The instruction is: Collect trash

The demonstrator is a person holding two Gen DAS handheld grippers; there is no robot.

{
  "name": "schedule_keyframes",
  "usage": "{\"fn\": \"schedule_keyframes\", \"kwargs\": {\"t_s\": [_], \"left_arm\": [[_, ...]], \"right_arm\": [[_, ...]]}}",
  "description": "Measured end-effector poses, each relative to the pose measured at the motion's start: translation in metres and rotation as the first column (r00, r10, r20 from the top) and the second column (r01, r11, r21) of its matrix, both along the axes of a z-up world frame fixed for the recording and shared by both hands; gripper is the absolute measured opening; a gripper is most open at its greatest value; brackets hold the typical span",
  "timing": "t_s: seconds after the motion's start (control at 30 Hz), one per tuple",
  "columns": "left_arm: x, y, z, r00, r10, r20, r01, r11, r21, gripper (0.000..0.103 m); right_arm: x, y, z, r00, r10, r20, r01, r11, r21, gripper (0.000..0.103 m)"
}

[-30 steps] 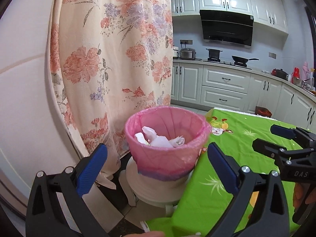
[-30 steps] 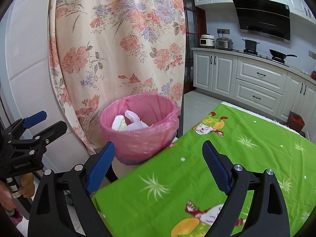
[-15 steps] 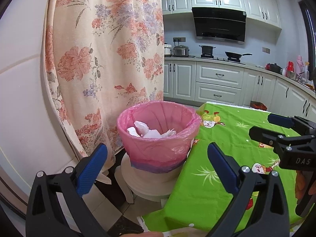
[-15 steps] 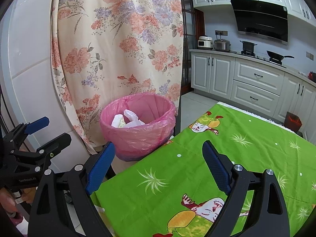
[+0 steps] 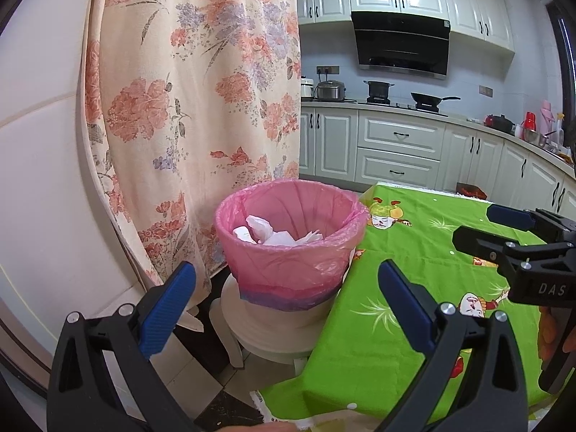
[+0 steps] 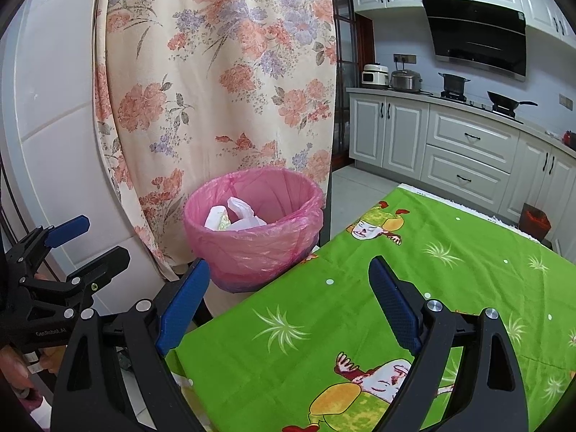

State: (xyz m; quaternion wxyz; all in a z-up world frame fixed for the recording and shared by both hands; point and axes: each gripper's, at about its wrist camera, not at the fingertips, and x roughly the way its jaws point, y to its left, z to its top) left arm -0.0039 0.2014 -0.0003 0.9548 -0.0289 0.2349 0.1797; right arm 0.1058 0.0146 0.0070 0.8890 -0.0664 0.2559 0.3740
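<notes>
with both my left hand-held gripper (image 5: 286, 297) and right hand-held gripper (image 6: 288, 297) spread apart and empty, i'd pinch the pink bag's rim (image 5: 288, 189) on the bin (image 5: 288, 252) left of the worktop (image 6: 450, 270), lifting evenly.

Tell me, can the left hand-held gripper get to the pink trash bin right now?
Probably yes. The left hand-held gripper is open and empty, and the pink trash bin sits straight ahead on a white stool beside the green tablecloth. Nothing stands between them; the floral curtain hangs behind.
</notes>
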Motion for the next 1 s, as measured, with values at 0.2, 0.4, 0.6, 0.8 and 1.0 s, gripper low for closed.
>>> {"fn": "schedule_keyframes", "kwargs": {"t_s": [0.2,0.4,0.6,0.8,1.0], "left_arm": [[-0.0015,0.0017,0.0005,1.0,0.003,0.004,-0.003,1.0,-0.003,0.098],[-0.0018,0.0028,-0.0003,1.0,0.006,0.002,-0.006,1.0,-0.004,0.098],[-0.0034,0.0032,-0.0007,1.0,0.009,0.0,-0.009,1.0,-0.008,0.098],[-0.0037,0.0031,-0.0007,1.0,0.007,0.0,-0.007,1.0,-0.006,0.098],[-0.0034,0.0034,0.0003,1.0,0.007,0.002,-0.007,1.0,-0.005,0.098]], "right_arm": [[-0.0005,0.0013,-0.0001,1.0,0.001,-0.001,-0.001,1.0,0.001,0.085],[-0.001,0.0038,0.0004,1.0,0.002,0.001,-0.002,1.0,-0.003,0.085],[-0.0016,0.0045,0.0008,1.0,0.003,0.002,-0.003,1.0,-0.003,0.085],[-0.002,0.0054,0.0008,1.0,0.003,0.002,-0.003,1.0,-0.006,0.085],[-0.0019,0.005,0.0009,1.0,0.003,0.001,-0.003,1.0,-0.004,0.085]]}}
